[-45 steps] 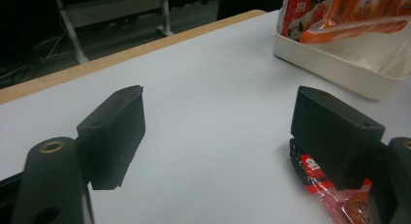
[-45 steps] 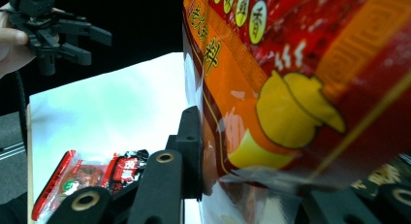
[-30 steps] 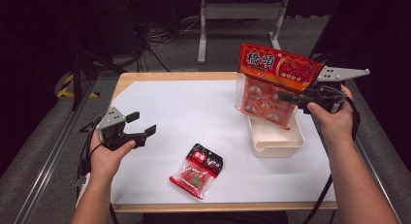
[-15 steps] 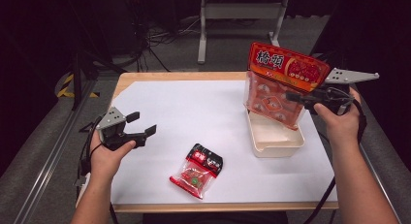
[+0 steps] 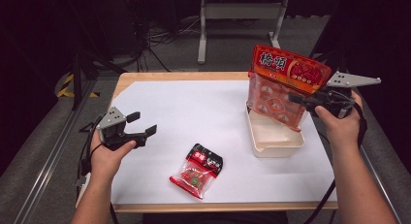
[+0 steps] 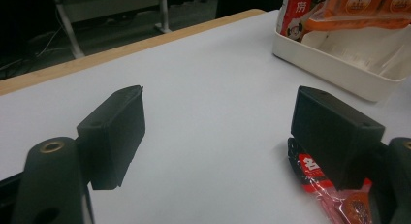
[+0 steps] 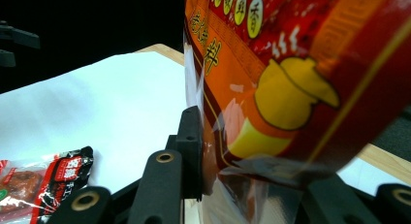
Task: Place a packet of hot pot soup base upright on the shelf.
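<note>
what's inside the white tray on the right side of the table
The lower end of the large orange snack bag held by the right gripper dips into the white tray. The near tray floor looks bare; the bag hides the far part.

My bench [image 5: 145, 78] has a wooden top, nearly all covered by a white sheet [image 5: 194, 112] (only the wood edges show around it). On the sheet, near my side, lies a small red and black packet [image 5: 196, 170], flat. At the right stands a cream tray [image 5: 271, 136], well apart from the packet.
</note>
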Action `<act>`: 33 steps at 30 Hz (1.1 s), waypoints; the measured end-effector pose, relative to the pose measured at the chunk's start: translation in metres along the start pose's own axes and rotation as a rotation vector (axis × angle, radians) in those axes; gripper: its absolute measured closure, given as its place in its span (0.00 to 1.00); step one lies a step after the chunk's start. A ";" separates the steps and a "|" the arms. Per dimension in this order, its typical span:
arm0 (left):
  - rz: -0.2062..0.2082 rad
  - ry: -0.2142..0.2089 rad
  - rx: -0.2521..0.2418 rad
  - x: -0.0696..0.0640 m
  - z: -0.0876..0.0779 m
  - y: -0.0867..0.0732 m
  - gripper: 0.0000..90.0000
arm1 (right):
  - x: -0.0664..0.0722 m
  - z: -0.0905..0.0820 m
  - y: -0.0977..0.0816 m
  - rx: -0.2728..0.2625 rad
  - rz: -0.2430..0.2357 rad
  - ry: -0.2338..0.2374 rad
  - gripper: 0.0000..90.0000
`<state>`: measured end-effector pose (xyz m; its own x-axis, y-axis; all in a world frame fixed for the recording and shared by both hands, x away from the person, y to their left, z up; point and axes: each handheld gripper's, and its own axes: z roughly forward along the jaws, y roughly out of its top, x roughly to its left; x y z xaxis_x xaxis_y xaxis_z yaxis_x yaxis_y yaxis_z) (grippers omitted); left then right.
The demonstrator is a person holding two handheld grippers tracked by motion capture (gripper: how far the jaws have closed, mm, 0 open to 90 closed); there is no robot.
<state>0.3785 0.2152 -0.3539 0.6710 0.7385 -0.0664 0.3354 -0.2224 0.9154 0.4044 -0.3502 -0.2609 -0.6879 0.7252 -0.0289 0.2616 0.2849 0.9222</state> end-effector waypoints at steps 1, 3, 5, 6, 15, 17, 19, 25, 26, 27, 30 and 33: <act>0.001 0.001 -0.001 0.000 0.000 0.000 0.23 | 0.000 0.001 -0.001 -0.002 -0.002 -0.003 0.78; -0.001 0.000 0.000 0.000 0.000 0.000 0.23 | 0.000 0.002 -0.003 -0.003 0.003 -0.008 0.78; -0.004 0.000 0.000 0.000 0.000 0.000 0.23 | -0.001 0.004 -0.005 0.003 0.001 -0.012 0.78; -0.004 0.000 0.001 0.000 0.000 0.000 0.23 | -0.001 0.005 -0.007 0.004 0.010 -0.011 0.78; -0.002 0.001 0.000 0.001 -0.001 0.000 0.23 | -0.005 0.015 -0.021 0.029 0.034 -0.011 0.78; -0.003 0.000 -0.002 0.001 -0.001 -0.001 0.23 | -0.006 0.016 -0.023 0.034 0.038 -0.011 0.78; -0.002 0.000 0.002 0.001 -0.001 0.000 0.23 | -0.006 0.018 -0.026 0.040 0.041 -0.013 0.78; -0.001 -0.001 0.002 0.001 -0.001 0.000 0.23 | -0.010 0.017 -0.034 0.025 0.069 -0.011 0.78; -0.004 -0.001 0.004 0.000 0.000 0.000 0.23 | -0.011 0.017 -0.036 0.025 0.075 -0.008 0.78; -0.004 -0.003 0.004 0.000 0.000 0.000 0.23 | -0.011 0.017 -0.037 0.023 0.079 -0.009 0.78; -0.002 -0.003 0.006 0.000 0.001 0.000 0.23 | -0.012 0.017 -0.040 0.022 0.091 -0.007 0.78; -0.004 -0.006 0.009 0.000 0.001 0.000 0.23 | -0.013 0.018 -0.043 0.034 0.092 -0.012 0.78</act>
<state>0.3790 0.2141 -0.3548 0.6738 0.7354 -0.0723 0.3440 -0.2256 0.9114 0.4139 -0.3604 -0.3076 -0.6519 0.7566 0.0511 0.3463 0.2371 0.9076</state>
